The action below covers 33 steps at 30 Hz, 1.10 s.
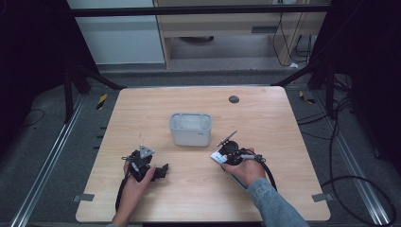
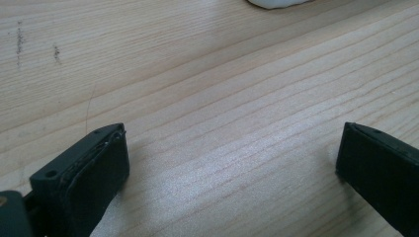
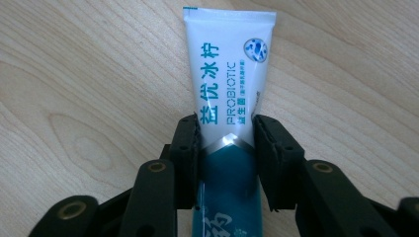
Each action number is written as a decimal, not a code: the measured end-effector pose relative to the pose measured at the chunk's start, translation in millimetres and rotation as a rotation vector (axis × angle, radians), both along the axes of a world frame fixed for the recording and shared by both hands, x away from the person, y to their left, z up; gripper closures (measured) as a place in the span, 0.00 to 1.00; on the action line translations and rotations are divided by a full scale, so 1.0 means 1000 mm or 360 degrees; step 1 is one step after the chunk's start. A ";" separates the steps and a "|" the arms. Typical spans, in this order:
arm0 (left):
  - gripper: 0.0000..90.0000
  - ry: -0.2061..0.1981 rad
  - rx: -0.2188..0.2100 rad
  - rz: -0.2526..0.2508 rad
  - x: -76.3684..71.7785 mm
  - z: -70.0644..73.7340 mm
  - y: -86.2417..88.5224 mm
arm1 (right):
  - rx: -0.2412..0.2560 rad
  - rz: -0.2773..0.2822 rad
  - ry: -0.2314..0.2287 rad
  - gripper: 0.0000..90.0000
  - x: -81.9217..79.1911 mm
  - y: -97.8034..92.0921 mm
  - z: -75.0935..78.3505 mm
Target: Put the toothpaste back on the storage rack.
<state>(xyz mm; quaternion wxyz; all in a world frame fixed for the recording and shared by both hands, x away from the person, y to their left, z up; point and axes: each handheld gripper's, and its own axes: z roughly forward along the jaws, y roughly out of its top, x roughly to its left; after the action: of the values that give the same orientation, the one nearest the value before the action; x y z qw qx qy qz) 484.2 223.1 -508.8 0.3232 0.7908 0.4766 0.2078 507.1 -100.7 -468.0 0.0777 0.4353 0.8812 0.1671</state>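
Observation:
A white and teal toothpaste tube [image 3: 228, 89] marked PROBIOTIC lies flat on the wooden table, its crimped end pointing away. My right gripper [image 3: 226, 129] is shut on its sides, both pads pressing the tube's middle. In the high view the right gripper [image 1: 222, 155] sits right of centre with the tube [image 1: 217, 156] poking out towards the left. My left gripper [image 2: 232, 153] stands open just above bare wood, nothing between its jaws; in the high view the left gripper [image 1: 163, 169] is at the front left. A grey-white rectangular container [image 1: 190, 128] stands at the table's middle.
The container's rounded edge [image 2: 276, 3] peeks in at the top of the left gripper view. A dark round cable hole [image 1: 233, 99] sits near the table's far edge. Black frame legs, metal rails and cables surround the table on the floor.

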 end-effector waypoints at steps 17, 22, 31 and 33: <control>0.00 -0.0002 -0.0002 -0.0001 0.000 0.000 0.000 | 0.0059 0.0003 -0.0037 0.87 -0.002 -0.007 0.007; 0.00 -0.0002 -0.0002 -0.0001 0.000 0.000 0.000 | 0.0082 0.0011 -0.0082 0.88 -0.006 -0.009 0.011; 0.00 -0.0001 -0.0001 -0.0001 0.000 0.000 0.000 | 0.0127 0.0008 -0.0194 0.89 -0.010 -0.017 0.034; 0.00 -0.0002 -0.0002 -0.0001 0.000 0.000 0.000 | 0.0147 0.0000 -0.0224 0.89 -0.009 -0.019 0.042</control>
<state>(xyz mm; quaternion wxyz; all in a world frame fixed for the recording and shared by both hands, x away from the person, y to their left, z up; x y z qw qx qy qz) 484.5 222.9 -508.9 0.3239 0.7906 0.4764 0.2078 497.9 -120.2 -426.3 0.1192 0.4255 0.8650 0.2378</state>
